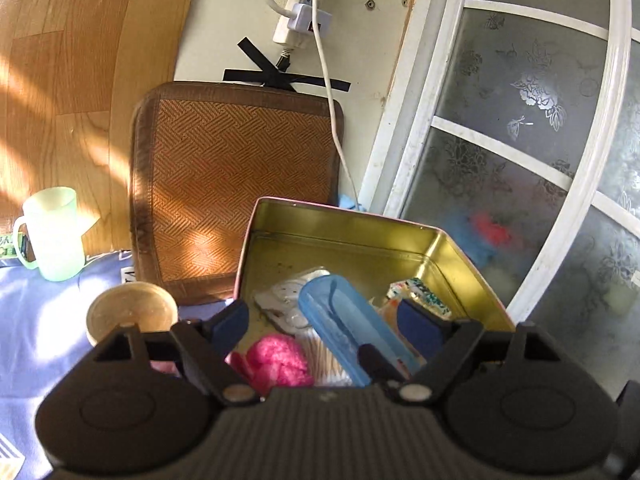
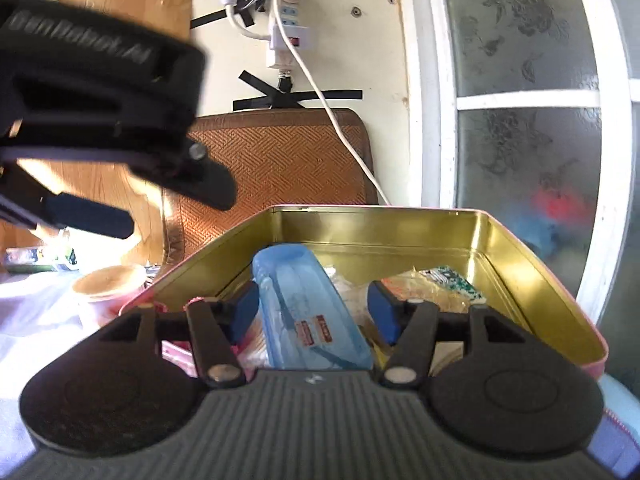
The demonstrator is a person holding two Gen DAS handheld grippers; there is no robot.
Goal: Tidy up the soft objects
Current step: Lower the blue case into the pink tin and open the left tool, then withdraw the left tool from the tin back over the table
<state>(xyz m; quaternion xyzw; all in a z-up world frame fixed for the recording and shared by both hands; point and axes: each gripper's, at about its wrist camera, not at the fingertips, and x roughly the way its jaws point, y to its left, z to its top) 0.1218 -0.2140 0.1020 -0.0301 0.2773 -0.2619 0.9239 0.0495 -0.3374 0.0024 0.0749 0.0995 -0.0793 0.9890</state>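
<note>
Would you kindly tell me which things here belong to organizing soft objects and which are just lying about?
Job:
- gold tin
- pink fluffy ball
- blue case
- cotton swabs

Lying about:
- green cup
- woven cushion
- power strip
- round container

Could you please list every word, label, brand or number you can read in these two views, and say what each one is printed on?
"GenRobot.AI", blurred but legible, on the side of the left gripper.
Two red stickers on the blue plastic case: print too small to read.
Colourful packet in the gold tin: pattern only, no readable text.
Green-and-white print behind the pale green mug: cut off, unreadable.
</note>
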